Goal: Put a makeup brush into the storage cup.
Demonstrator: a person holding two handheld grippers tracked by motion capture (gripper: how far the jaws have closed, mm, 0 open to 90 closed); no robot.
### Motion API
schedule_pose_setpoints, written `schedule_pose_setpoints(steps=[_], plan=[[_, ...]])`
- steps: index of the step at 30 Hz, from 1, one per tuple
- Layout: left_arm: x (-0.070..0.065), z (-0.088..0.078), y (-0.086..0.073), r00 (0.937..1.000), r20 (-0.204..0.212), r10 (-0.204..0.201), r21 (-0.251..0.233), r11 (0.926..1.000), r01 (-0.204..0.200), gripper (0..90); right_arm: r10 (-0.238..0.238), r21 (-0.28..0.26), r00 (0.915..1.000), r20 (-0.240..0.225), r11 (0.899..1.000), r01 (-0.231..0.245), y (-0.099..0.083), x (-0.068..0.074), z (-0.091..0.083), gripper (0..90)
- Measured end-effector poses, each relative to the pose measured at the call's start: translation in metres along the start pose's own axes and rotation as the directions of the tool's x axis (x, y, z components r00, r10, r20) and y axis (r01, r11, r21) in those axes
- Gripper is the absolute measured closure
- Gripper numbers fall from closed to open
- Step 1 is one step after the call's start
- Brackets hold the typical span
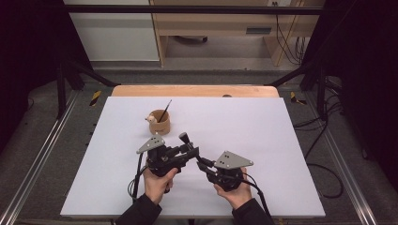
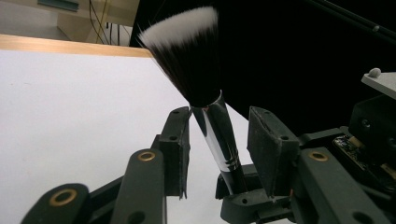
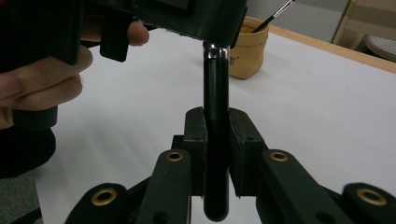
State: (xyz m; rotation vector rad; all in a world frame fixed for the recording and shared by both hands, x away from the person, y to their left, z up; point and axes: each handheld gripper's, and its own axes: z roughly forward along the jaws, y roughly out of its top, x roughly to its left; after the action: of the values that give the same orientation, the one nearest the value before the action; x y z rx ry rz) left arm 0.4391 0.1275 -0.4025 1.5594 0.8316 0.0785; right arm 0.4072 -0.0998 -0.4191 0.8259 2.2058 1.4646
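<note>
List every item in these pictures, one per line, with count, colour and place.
makeup brush: one, black handle, silver collar, dark bristles with white tips; between the two grippers, handle clamped by the right gripper, collar between the left gripper's jaws.
cup: one, tan; on the board beyond the left gripper.
thin brush: one, dark; standing tilted in the cup.
board: one, white; covers the table.
table: one, wooden; edge shows beyond the board.
cabinet: one, light wood; on the floor behind the table.
left gripper: one, black; jaws either side of the brush collar, a gap visible at the right-hand jaw.
right gripper: one, black; shut on the brush handle.
hands: two; near board edge.
</note>
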Motion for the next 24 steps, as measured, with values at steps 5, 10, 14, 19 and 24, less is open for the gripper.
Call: schedule_pose_setpoints(steps=[5,10,14,19,24], plan=[[-0.0015,-0.0002,-0.0002,1.0000,-0.009,0.003,-0.012,0.9999,-0.004,63.0,0.017,-0.004,0.9998,-0.009,1.000,-0.017,0.0006,0.0023,0.0021,79.2],[-0.0024,0.0000,-0.0008,0.9999,-0.016,0.004,-0.016,0.9999,-0.004,65.3,0.044,-0.014,0.9988,-0.019,0.999,-0.045,0.0012,0.0031,0.0024,79.2],[-0.0027,-0.0002,-0.0017,0.9996,-0.027,0.004,-0.022,0.9998,-0.004,67.8,0.047,-0.014,0.9987,-0.018,0.999,-0.048,0.0011,0.0034,0.0029,79.2],[-0.0025,-0.0013,-0.0018,0.9997,-0.026,-0.002,-0.027,0.9996,0.001,70.3,0.056,-0.018,0.9981,-0.025,0.998,-0.056,0.0009,0.0035,0.0033,79.2],[-0.0035,-0.0010,-0.0021,0.9998,-0.020,-0.003,-0.028,0.9996,0.003,71.9,0.054,-0.018,0.9984,-0.020,0.998,-0.054,0.0002,0.0040,0.0043,79.1]])
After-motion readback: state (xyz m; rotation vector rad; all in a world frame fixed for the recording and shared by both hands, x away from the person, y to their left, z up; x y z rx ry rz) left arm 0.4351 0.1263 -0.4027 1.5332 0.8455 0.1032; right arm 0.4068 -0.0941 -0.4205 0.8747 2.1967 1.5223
